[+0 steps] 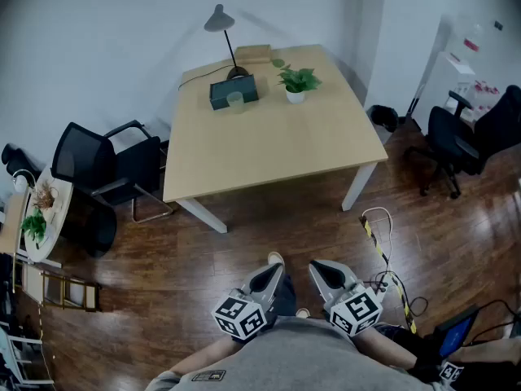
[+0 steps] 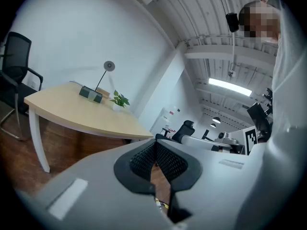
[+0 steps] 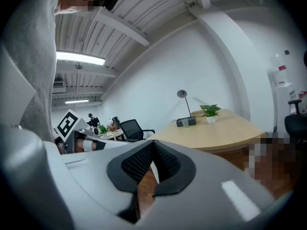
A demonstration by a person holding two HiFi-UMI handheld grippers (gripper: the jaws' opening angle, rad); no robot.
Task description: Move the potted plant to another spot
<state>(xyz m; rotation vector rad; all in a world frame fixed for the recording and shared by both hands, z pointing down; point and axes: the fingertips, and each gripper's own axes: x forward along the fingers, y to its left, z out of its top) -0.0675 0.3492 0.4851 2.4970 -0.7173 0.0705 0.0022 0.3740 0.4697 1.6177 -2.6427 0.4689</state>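
Note:
A small potted plant (image 1: 296, 82) with green leaves in a white pot stands at the far right of a light wooden table (image 1: 269, 145). The plant (image 2: 119, 99) also shows in the left gripper view, and the plant (image 3: 210, 112) in the right gripper view, far off in both. My left gripper (image 1: 273, 274) and right gripper (image 1: 320, 272) are held close to my body, over the wooden floor well short of the table. Both are shut with nothing between the jaws.
A desk lamp (image 1: 225, 35) and a dark box (image 1: 234, 93) stand on the table's far side beside the plant. A black chair (image 1: 102, 173) is left of the table, and another chair (image 1: 464, 141) at right. Cables (image 1: 387, 255) lie on the floor to my right.

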